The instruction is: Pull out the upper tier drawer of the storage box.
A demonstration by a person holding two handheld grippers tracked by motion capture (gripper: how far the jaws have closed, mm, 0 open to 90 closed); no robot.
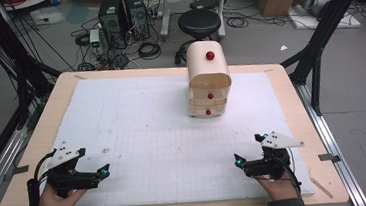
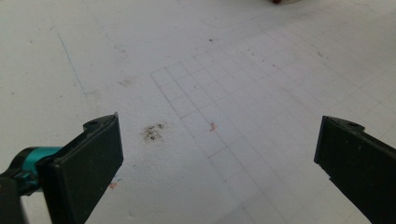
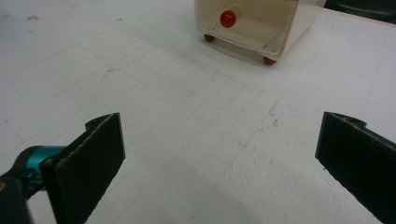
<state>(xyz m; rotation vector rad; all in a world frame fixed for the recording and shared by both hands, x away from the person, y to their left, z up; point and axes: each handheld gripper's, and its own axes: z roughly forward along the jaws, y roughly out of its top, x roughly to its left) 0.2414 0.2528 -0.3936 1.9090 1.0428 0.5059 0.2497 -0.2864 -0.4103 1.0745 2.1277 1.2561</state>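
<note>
1. There are two tongs. The left tongs (image 1: pixel 107 168) sit near the front left corner of the worktop (image 1: pixel 34 146), and the right tongs (image 1: pixel 237 159) near the front right corner.
2. Both tongs are wide open and hold nothing.
3. One small cream wooden chest of drawers with a round top (image 1: pixel 209 85) stands at the far middle of the white grid sheet (image 1: pixel 149 136), well apart from both tongs.
4. The chest shows three red round knobs (image 1: pixel 210 55). Its drawers look shut, so what is inside cannot be told.
5. The right gripper view shows the chest's bottom drawer (image 3: pixel 250 23) and little red feet (image 3: pixel 269 60). The left gripper view shows a dark smudge (image 2: pixel 153 132) on the sheet.
</note>
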